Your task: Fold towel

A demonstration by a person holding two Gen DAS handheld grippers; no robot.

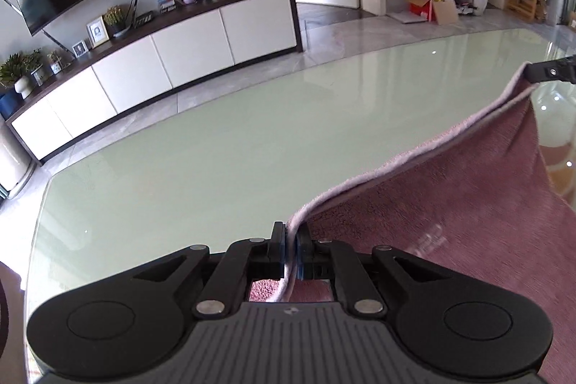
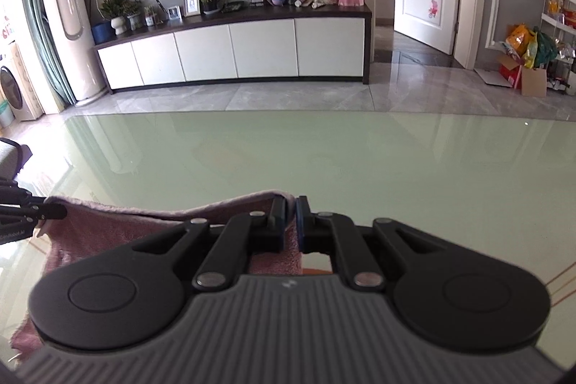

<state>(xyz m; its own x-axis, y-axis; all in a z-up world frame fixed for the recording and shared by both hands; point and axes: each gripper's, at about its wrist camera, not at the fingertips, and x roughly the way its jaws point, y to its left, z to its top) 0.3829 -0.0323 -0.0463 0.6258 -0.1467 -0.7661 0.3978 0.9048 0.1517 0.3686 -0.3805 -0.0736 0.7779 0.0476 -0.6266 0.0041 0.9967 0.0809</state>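
Left hand-held gripper [image 1: 291, 252] pinched tight on pink towel [image 1: 450, 204] hem; right hand-held gripper [image 2: 292, 222] likewise clamped on other corner. Towel slung above glass desk [image 1: 216, 150] near edge, lower part probably dragging. Risks: thin hem slipping out, uneven pull skewing fold.

Glass table [image 1: 201, 146] bare ahead; towel [image 1: 450, 204] stretched btwn grippers.
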